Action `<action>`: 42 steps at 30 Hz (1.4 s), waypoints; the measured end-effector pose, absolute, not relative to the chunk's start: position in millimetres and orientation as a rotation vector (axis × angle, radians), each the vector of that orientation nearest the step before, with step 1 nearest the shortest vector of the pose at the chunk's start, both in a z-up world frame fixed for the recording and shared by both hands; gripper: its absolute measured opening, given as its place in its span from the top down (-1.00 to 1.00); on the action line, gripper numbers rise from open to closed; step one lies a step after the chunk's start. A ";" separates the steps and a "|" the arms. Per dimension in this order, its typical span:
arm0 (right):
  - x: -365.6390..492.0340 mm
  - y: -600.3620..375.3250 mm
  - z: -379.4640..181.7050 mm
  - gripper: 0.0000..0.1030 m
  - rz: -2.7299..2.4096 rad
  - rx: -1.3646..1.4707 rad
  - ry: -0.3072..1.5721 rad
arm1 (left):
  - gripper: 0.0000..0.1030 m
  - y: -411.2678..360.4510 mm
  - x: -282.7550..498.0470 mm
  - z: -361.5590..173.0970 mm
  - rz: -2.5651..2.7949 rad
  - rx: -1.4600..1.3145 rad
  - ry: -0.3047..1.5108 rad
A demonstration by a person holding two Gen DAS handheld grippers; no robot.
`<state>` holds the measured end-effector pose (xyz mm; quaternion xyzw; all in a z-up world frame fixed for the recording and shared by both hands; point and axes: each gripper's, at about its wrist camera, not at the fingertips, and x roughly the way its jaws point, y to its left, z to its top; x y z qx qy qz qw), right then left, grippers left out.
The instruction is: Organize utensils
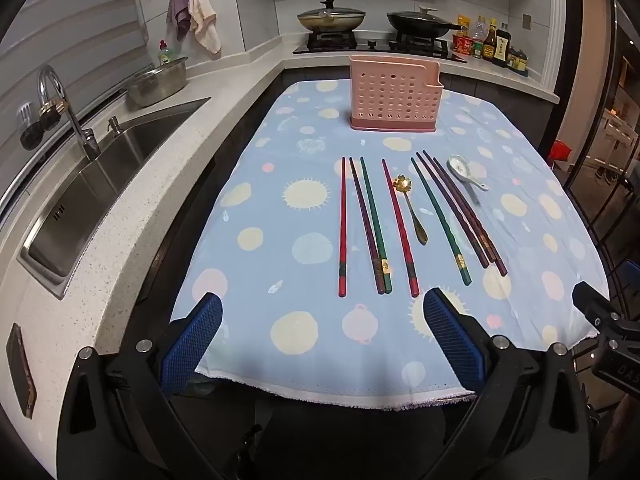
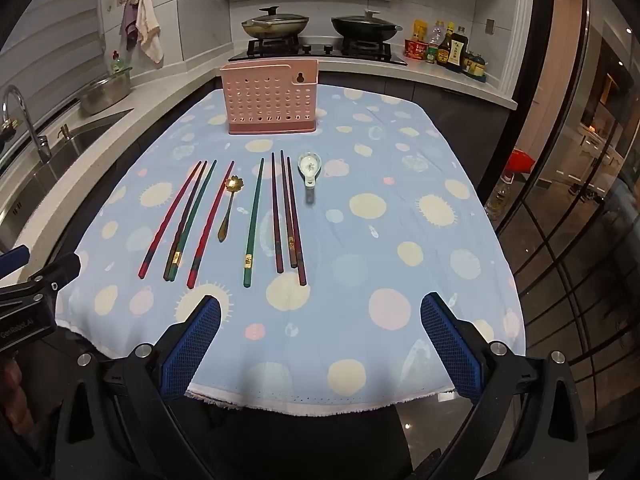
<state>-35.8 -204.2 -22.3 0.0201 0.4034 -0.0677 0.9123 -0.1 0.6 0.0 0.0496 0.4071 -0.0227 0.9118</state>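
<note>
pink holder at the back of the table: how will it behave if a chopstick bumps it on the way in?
The pink holder stands tall on a narrow base, so it may tip. It looks like thin perforated plastic, probably light. On the loose tablecloth it might slide.

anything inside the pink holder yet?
Pink holder looks empty: nothing sticks out the top, and the holes show nothing. The bottom is hidden by its wall. All the chopsticks and both spoons lie on the cloth.
</note>
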 end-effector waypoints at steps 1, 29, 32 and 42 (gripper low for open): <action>-35.7 -204.3 -22.4 -0.87 -0.139 0.043 0.834 | -0.87 1.1 0.0 -0.1 -0.047 0.100 0.841; -35.9 -203.0 -23.1 -0.87 -0.141 0.042 0.836 | -0.87 -1.0 -1.1 -3.9 -0.048 0.102 0.849; -36.0 -202.9 -23.2 -0.87 -0.140 0.041 0.838 | -0.87 -0.9 -1.1 -4.0 -0.049 0.103 0.847; -36.6 -203.4 -23.2 -0.87 -0.141 0.041 0.836 | -0.87 1.9 -1.0 -2.6 -0.048 0.100 0.849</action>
